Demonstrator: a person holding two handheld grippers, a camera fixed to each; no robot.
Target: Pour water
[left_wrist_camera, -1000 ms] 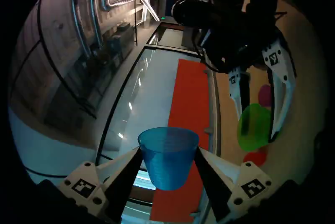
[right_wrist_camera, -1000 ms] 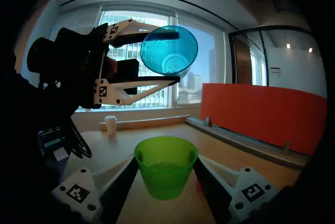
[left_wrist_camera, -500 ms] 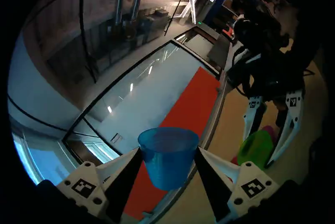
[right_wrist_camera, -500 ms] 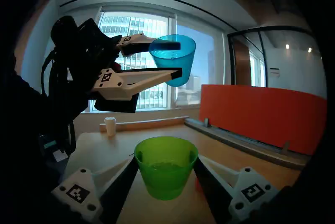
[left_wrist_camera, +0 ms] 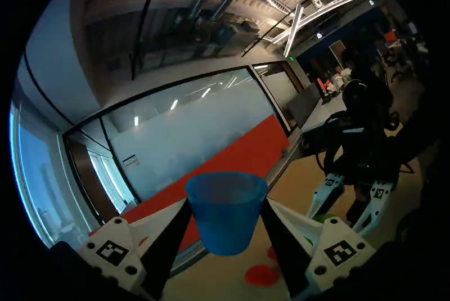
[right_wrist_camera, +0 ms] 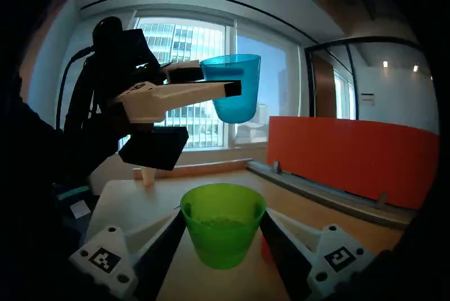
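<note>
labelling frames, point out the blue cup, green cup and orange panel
blue cup (left_wrist_camera: 226,219), left gripper view, front wall
green cup (right_wrist_camera: 223,239), right gripper view, front wall
orange panel (right_wrist_camera: 354,157), right gripper view, flat face

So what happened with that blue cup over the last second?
The left gripper rolled the blue cup back from tipped, with its mouth facing the right gripper's camera, to upright, held higher than the green cup. Nothing was let go: both grippers stay clamped on their cups. The right gripper and its green cup, with liquid inside, stayed put over the table.
</note>
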